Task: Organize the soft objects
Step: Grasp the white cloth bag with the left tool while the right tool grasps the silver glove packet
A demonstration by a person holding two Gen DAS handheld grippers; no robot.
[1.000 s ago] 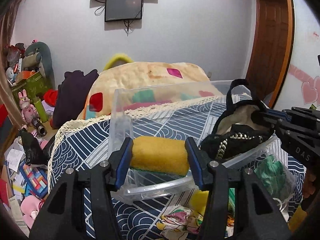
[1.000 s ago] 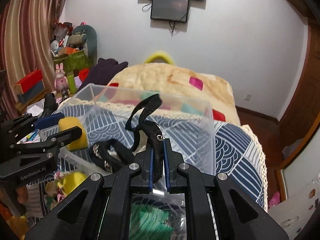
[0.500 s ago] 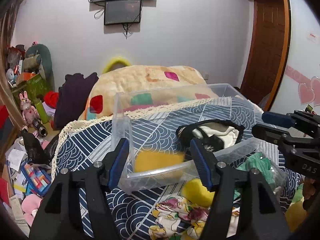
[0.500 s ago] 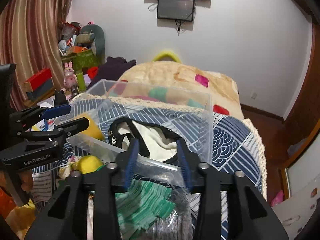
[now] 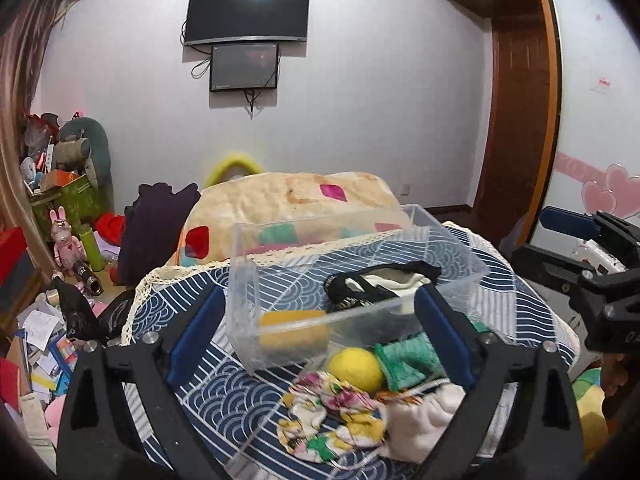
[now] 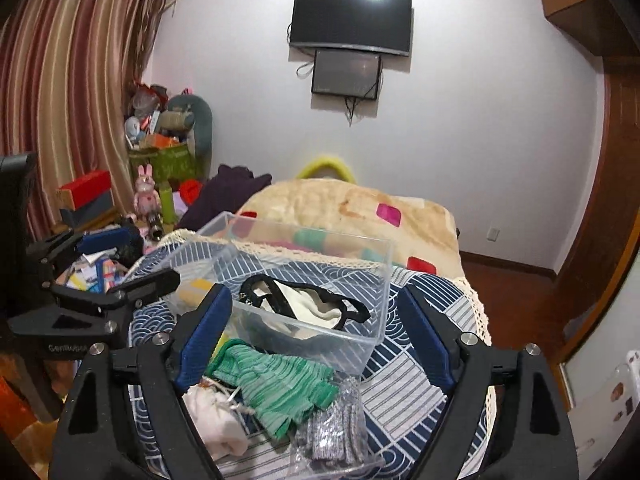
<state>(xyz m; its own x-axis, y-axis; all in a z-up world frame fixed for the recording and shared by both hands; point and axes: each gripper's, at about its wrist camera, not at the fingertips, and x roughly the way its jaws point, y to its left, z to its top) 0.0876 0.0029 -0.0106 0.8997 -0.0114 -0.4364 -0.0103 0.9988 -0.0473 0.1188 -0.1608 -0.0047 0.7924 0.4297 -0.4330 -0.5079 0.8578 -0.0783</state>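
Soft objects are sitting in the clear bin (image 5: 460,256) ahead of both grippers: yellow sponge (image 5: 294,330) and black-trimmed cloth (image 6: 304,302). Left gripper (image 5: 320,336) and right gripper (image 6: 316,334) are gaping wide, holding nothing. "GenRobot" is showing only in the right view; the yellow ball (image 5: 354,370) only in the left.

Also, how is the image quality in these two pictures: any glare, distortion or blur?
Left wrist view: strong fisheye bending, the door frame curves; a glare spot sits on the television; dark corners. Right wrist view: the curtain bows the same way, glare on the television again. The clear bin stays reasonably sharp in both.
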